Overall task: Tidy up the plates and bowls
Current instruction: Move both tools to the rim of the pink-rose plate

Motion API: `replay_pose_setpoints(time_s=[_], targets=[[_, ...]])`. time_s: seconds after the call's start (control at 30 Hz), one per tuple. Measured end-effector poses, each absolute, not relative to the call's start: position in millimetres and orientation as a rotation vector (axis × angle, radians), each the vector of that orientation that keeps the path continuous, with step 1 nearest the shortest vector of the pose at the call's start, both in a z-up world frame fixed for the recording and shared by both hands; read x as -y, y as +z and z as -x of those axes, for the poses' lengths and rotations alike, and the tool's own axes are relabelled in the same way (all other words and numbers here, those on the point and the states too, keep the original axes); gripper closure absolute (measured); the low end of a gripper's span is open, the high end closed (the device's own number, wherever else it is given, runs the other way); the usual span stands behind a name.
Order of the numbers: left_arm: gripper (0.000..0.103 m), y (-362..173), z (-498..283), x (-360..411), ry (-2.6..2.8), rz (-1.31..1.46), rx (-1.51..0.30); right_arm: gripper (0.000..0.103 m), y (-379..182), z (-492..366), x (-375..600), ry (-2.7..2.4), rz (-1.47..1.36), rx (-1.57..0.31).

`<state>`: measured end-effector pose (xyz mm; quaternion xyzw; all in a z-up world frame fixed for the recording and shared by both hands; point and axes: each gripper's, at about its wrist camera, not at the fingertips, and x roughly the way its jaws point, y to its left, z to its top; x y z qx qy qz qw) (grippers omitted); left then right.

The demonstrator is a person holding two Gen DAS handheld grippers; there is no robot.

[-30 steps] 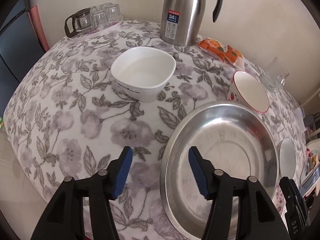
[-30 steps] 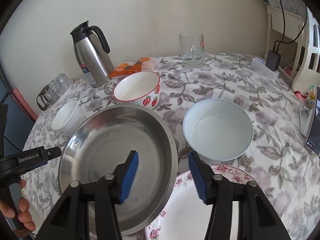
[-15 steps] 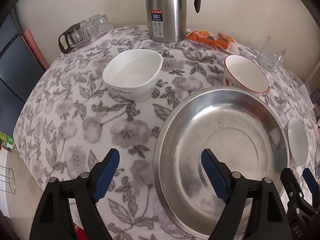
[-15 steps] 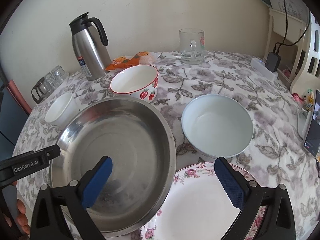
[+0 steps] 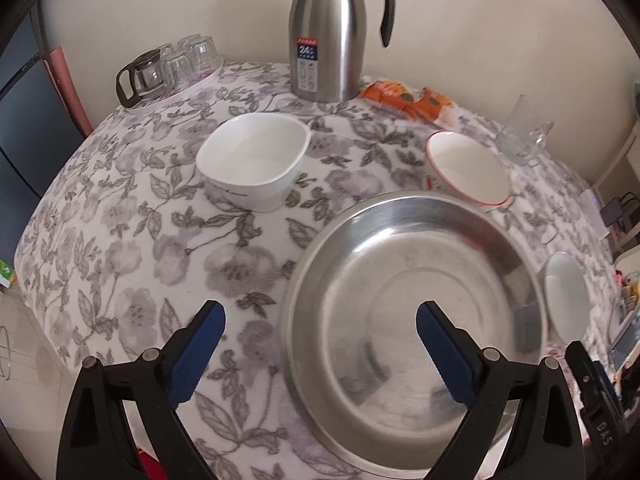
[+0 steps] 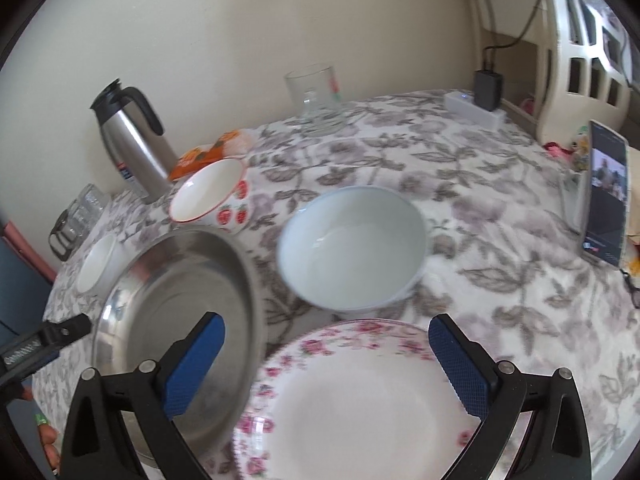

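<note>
A large steel plate lies near the table's front edge; it also shows in the right wrist view. My left gripper is open and empty, its jaws astride the steel plate's left rim, above it. My right gripper is open and empty above a white plate with pink flowers. A pale blue bowl sits beyond it. A strawberry bowl and a white squarish bowl stand farther back.
A steel thermos, orange snack packets and a glass mug stand at the back by the wall. A tray of glasses is back left. A phone and power strip sit at the right.
Both grippers have opened wide. The right gripper has moved right, from over the steel plate to over the flowered plate. The left view has shifted slightly back and left.
</note>
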<state>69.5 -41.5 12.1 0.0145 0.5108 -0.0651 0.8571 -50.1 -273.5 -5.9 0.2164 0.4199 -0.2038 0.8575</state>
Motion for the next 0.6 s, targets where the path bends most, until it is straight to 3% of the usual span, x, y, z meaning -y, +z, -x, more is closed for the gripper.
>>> replay_pose_setpoints(time_s=[0.6], targets=[[0.006, 40.8, 7.1, 126.2, -0.456, -0.044, -0.964, 0.000, -20.0, 125.5, 338.7, -0.590, -0.571, -0.868]])
